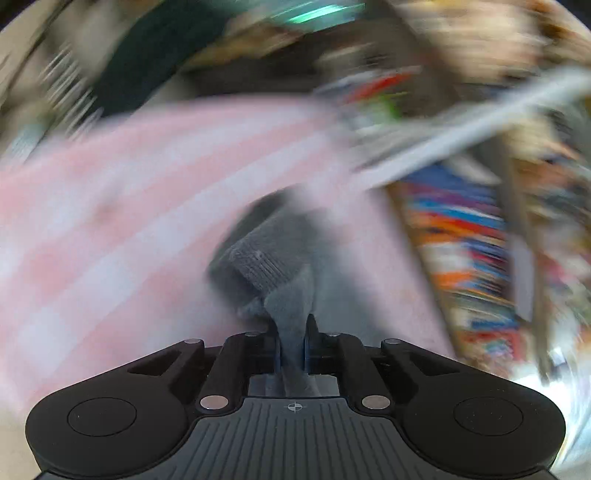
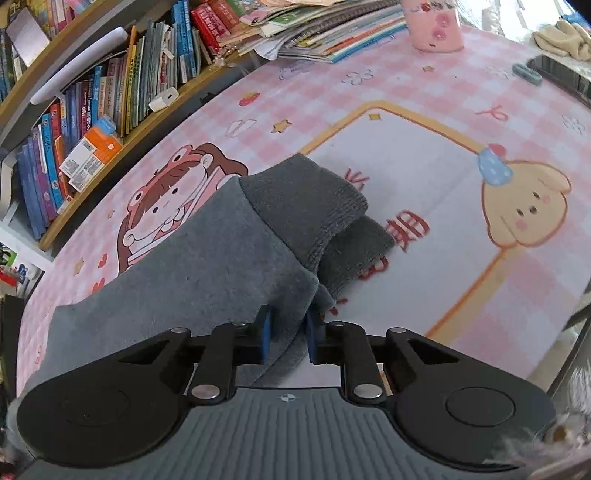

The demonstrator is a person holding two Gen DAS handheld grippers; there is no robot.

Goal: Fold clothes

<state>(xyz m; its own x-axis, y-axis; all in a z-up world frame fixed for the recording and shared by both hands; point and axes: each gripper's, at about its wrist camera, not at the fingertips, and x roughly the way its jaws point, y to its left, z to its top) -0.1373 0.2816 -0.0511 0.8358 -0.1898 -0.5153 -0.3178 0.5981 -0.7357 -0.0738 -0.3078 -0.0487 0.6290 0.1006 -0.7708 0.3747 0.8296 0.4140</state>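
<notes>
A grey fleece garment (image 2: 207, 258) with darker ribbed cuffs (image 2: 317, 206) lies on a pink checked cartoon mat (image 2: 406, 110). My right gripper (image 2: 288, 334) is shut on a fold of the grey cloth just behind the cuffs. In the left wrist view the picture is heavily blurred by motion. My left gripper (image 1: 293, 339) is shut on grey cloth, with a ribbed cuff (image 1: 258, 258) just ahead of it, over the pink mat (image 1: 110, 221).
A bookshelf full of books (image 2: 92, 110) runs along the mat's left edge. A stack of magazines (image 2: 332, 33) and a pink box (image 2: 432, 26) stand at the far end. A beige cloth (image 2: 561, 38) and a dark tray (image 2: 565, 74) are at the far right.
</notes>
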